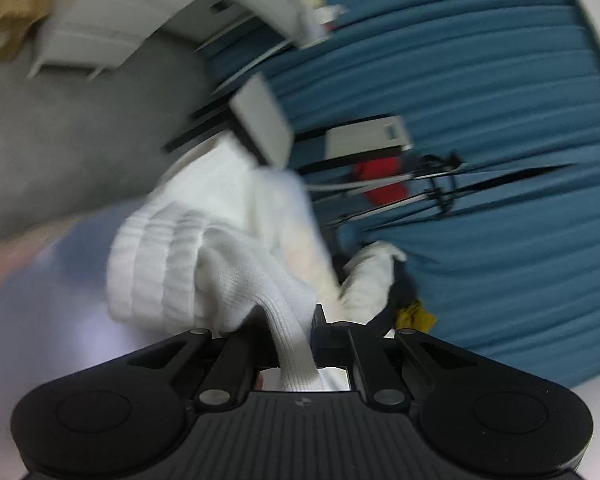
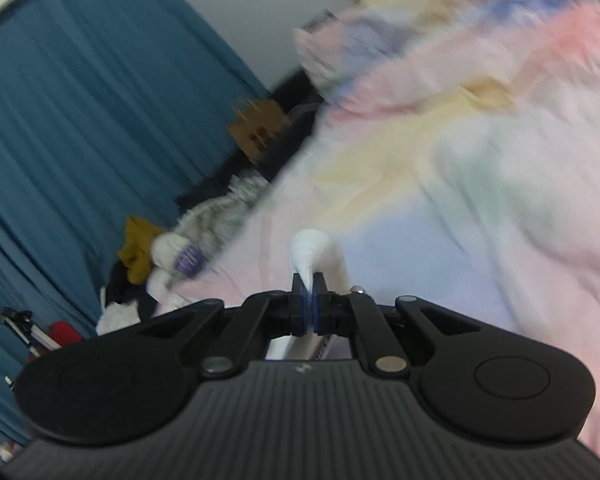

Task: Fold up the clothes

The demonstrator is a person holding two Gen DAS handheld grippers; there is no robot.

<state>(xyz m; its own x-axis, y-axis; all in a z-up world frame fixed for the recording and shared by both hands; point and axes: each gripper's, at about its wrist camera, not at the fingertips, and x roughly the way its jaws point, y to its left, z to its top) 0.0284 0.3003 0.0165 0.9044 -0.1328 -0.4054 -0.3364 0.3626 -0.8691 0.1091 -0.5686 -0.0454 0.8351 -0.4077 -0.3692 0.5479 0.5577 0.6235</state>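
A white ribbed sock [image 1: 204, 256] hangs bunched in front of my left gripper [image 1: 294, 332], which is shut on a strip of it that runs back between the jaws. My right gripper [image 2: 310, 286] is shut on the white sock's other end [image 2: 310, 246], a rounded tip sticking out above the blue pads. Both views are blurred by motion. Below the sock lies a pastel tie-dye bedspread [image 2: 480, 184].
A pile of clothes [image 2: 168, 260], mustard, white, black and grey, lies at the bed's edge; it also shows in the left wrist view [image 1: 384, 288]. Blue curtain [image 1: 480, 100] behind. A tripod with a red object [image 1: 384, 180], a brown cardboard box [image 2: 256, 128], white furniture [image 1: 112, 12].
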